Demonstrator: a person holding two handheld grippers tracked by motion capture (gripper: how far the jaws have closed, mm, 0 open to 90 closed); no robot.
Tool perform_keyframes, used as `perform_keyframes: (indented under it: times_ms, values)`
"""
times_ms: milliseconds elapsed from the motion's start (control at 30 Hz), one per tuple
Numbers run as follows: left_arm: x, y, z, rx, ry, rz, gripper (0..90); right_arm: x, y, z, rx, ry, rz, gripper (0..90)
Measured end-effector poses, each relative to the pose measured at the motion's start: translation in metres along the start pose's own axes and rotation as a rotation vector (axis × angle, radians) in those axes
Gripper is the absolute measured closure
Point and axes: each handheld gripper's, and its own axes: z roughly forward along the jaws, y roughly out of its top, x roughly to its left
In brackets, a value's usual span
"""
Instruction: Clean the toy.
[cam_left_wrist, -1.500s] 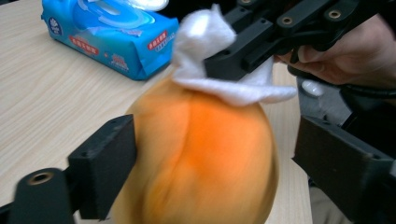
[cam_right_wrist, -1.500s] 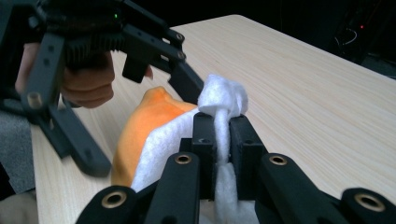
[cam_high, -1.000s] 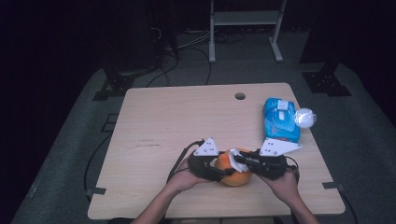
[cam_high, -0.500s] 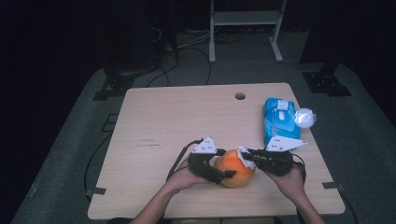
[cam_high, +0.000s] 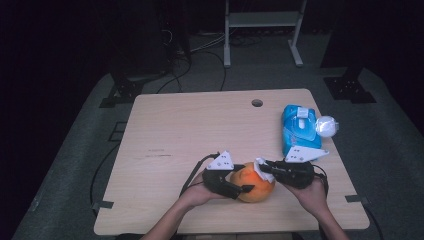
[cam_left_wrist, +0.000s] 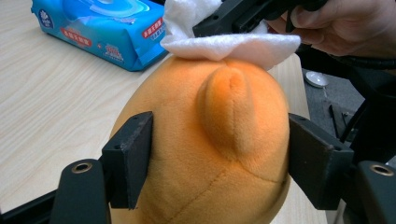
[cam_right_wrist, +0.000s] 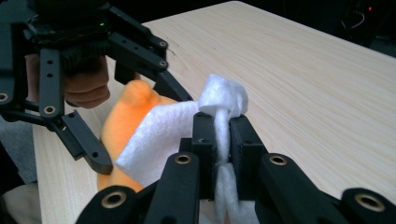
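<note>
An orange plush toy (cam_high: 255, 184) lies near the table's front edge, between both grippers. My left gripper (cam_high: 244, 178) reaches in from the left, and its jaws have just been closing with the plush (cam_left_wrist: 210, 154) between them. In the left gripper view its pads (cam_left_wrist: 133, 158) press into the toy's sides. My right gripper (cam_right_wrist: 223, 135) is shut on a folded white wipe (cam_right_wrist: 159, 135). It holds the wipe (cam_left_wrist: 233, 44) against the top of the plush (cam_right_wrist: 126, 112).
A blue pack of wet wipes (cam_high: 299, 127) lies at the right side of the wooden table (cam_high: 200, 130), with a white round object (cam_high: 327, 126) beside it at the edge. A cable hole (cam_high: 257, 103) is at the back. A metal stand (cam_high: 262, 20) is behind the table.
The right gripper with the wipe has shifted a little to the right on the plush. The left gripper stays in place around the toy.
</note>
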Motion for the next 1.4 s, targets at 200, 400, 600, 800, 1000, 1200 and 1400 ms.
perform_keyframes:
  times_ms: [200, 400, 600, 800, 1000, 1200, 1400]
  values:
    - [0.0, -0.001, 0.004, -0.026, 0.028, -0.043, 29.4, 0.019, 0.011, 0.004, -0.045, 0.074, -0.027, 81.4]
    - [-0.001, -0.002, 0.005, -0.039, -0.022, -0.036, 17.6, 0.01, 0.005, 0.005, -0.017, 0.035, -0.028, 81.4]
    - [-0.001, -0.004, 0.007, -0.047, 0.008, -0.01, 31.8, 0.017, 0.009, 0.003, -0.035, 0.057, -0.029, 81.5]
    - [-0.01, -0.004, 0.01, -0.023, -0.003, 0.056, 32.4, 0.026, 0.013, 0.011, -0.011, 0.067, -0.074, 81.4]
    - [-0.006, -0.003, 0.004, -0.004, 0.0, 0.072, 33.9, 0.002, 0.002, 0.004, 0.013, 0.012, -0.008, 81.4]
    - [0.004, -0.006, 0.002, -0.031, 0.0, -0.003, 34.1, -0.009, -0.005, -0.004, 0.005, -0.025, 0.031, 81.4]
    - [0.009, -0.007, -0.002, -0.031, 0.024, -0.039, 34.1, 0.002, 0.002, -0.001, -0.016, -0.011, -0.008, 81.3]
